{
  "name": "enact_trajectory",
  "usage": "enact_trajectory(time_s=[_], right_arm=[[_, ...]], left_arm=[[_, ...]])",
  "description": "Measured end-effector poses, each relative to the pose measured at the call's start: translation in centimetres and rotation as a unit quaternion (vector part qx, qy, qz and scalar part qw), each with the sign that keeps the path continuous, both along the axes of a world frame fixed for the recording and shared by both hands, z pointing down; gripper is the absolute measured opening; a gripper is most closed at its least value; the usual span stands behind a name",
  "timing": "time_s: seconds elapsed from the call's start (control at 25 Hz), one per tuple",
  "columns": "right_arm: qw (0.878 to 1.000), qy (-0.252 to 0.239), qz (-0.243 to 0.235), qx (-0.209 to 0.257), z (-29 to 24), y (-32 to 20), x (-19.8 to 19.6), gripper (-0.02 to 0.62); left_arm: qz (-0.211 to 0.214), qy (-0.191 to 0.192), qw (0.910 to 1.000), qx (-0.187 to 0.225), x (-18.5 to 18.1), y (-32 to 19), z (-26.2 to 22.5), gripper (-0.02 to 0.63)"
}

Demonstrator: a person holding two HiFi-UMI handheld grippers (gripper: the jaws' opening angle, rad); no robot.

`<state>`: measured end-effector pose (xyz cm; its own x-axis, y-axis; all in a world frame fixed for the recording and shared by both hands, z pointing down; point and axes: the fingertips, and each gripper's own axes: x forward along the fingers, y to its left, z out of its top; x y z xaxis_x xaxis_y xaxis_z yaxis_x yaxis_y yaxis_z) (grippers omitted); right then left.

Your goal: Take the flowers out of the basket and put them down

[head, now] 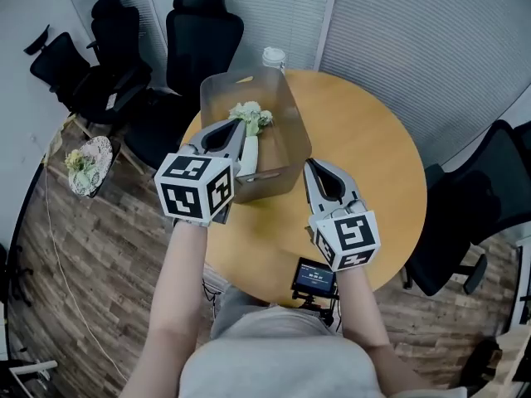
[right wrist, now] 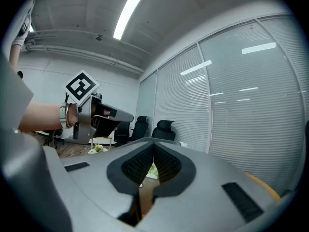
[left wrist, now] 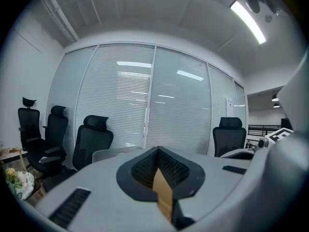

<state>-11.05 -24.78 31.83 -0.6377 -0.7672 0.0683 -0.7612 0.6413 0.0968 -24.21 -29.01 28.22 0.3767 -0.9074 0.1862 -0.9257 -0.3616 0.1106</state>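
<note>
A translucent basket stands on the round wooden table. Inside it lies a bunch of pale green and white flowers with a white wrapped stem. My left gripper is shut and holds nothing; it hovers over the basket's left rim, close to the flowers. My right gripper is also shut and holds nothing, just off the basket's near right corner. In the left gripper view the jaws meet with nothing between them. The right gripper view shows closed jaws and the flowers past them.
A white-capped bottle stands behind the basket. A small screen device sits at the table's near edge. Another bunch of flowers lies on the wooden floor at left. Black office chairs stand behind and to the right.
</note>
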Motion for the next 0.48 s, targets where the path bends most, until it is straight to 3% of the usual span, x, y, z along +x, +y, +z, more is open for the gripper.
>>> enact_trajectory(time_s=[0.32, 0.48], right_arm=[[0.999, 0.010, 0.033, 0.005, -1.6, -2.9, -1.4, 0.025], [0.999, 0.019, 0.034, 0.005, -1.8, -4.0, -2.4, 0.025]], left_arm=[[0.069, -0.007, 0.9970, -0.036, 1.1, -5.2, 0.7, 0.003], [0.079, -0.009, 0.9932, -0.085, 1.7, -7.5, 2.0, 0.003]])
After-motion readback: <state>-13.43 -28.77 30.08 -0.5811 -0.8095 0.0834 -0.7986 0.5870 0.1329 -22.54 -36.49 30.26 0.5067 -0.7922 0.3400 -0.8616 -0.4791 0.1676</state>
